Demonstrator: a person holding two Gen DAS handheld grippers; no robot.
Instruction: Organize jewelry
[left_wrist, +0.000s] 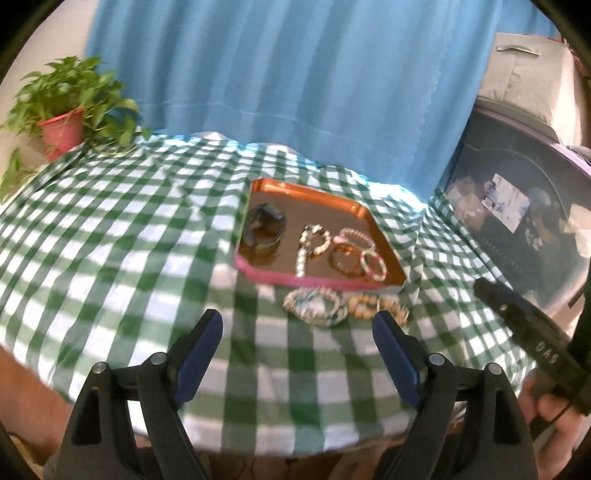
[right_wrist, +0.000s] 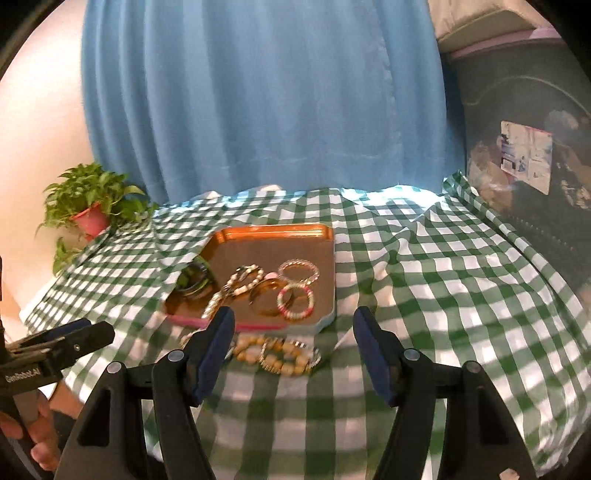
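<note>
Two bracelets (left_wrist: 345, 308) lie beside the tray (left_wrist: 384, 240) (copper-coloured).

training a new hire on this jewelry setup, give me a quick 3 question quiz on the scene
1. True or false: all the jewelry already lies inside the copper tray.
2. Multiple choice: what does the left claw hold? A) a bangle B) a necklace C) nothing
3. Fill in: the potted plant stands at the table's far ____ corner in the left wrist view.

Key:
1. False: the beaded bracelets lie on the checked cloth in front of the tray.
2. C
3. left
</note>
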